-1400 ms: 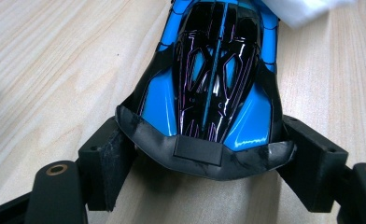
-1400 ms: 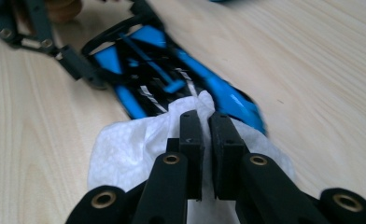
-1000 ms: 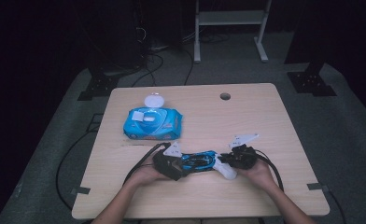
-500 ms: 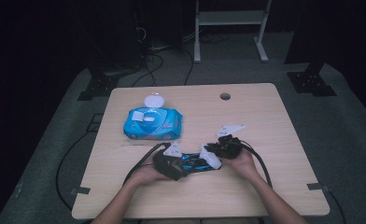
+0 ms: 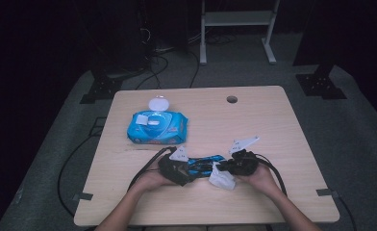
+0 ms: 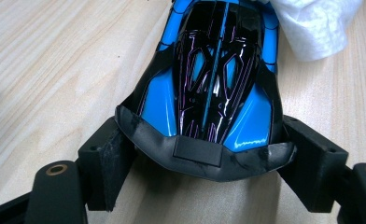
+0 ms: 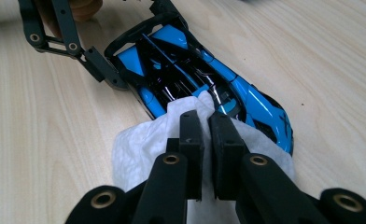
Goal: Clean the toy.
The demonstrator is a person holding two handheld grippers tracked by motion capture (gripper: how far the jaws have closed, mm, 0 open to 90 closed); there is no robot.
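Observation:
A blue and black toy car (image 5: 205, 165) lies on the wooden table (image 5: 282, 125) near its front edge. My left gripper (image 5: 182, 169) is shut on the car's rear end (image 6: 204, 140), one jaw against each side. My right gripper (image 5: 225, 171) is shut on a white wipe (image 5: 222, 179) and presses it on the car's front part (image 7: 246, 105). In the right gripper view the wipe (image 7: 144, 144) bunches under the jaws and covers part of the car's nose. The left gripper's fingers (image 7: 99, 65) show beyond the car.
A blue pack of wet wipes (image 5: 157, 126) with its white lid flipped open lies at the table's left middle. A round cable hole (image 5: 232, 99) sits near the far edge. Black cables (image 5: 145, 166) trail from both grippers toward the front edge.
My right gripper has moved left with the wipe, from the car's right end onto the car. The left gripper has kept its hold on the car.

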